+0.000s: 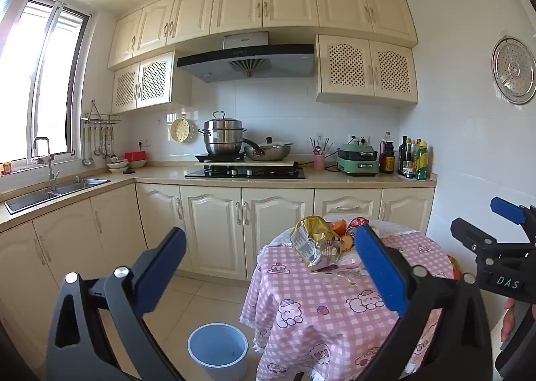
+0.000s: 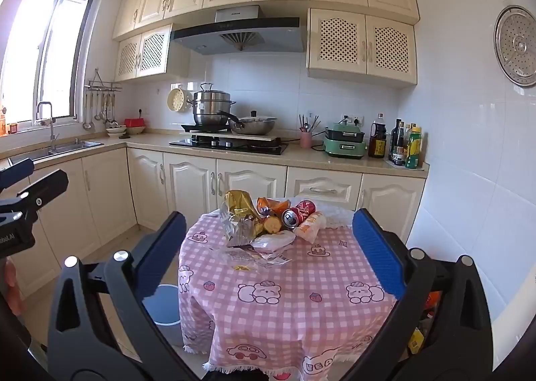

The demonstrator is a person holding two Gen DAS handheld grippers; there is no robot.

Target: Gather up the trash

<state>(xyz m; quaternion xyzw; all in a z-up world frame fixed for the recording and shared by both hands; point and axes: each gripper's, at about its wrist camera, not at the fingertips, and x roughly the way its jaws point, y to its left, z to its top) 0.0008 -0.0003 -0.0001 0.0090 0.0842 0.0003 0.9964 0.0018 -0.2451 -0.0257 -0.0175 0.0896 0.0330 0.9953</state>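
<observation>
Fig.: start of trash pick-up, both wrist views, kitchen.

Nearest: left gripper [image 1: 270, 272] and right gripper [image 2: 269, 253], fingers spread wide, nothing betw. them, both held short of the bench [image 2: 301, 320] and aimed at it; reads as an approach pose, spread presumably kept so either can close on the first item reached.

Below-left of bench, on the floor: blue bin [image 1: 217, 345], white-rimmed, mouth up, just beside the hanging pink check cloth [image 1: 335, 314]; likely parked there so items drop in w/o a long carry. In right view only partly seen behind the left finger.

On bench, far half: trash pile [image 2: 268, 223], items touching or overlapping. Closest edge of pile: flat clear wrappers and paper scraps [image 2: 264, 258] lying on the cloth. Behind these: white crumpled bag [image 2: 273, 240]. Left of pile: gold foil snack bag [image 2: 239, 216], crumpled, standing taller than the rest. Right: red drink can [image 2: 298, 213] on its side, open end toward camera, touching an orange-and-white packet [image 2: 310, 228]. Rear: orange wrapper [image 2: 271, 205]. Nothing collected yet by the look of it; bin interior shows empty where visible.

Beyond bench: cream base cabinets [image 2: 241, 180], then stove [image 2: 231, 143] w/ steel steamer pot [image 2: 211, 109] and wok [image 2: 254, 124]; not part of task. Right of bench at floor level: coloured items, partly hidden, not identifiable.
</observation>
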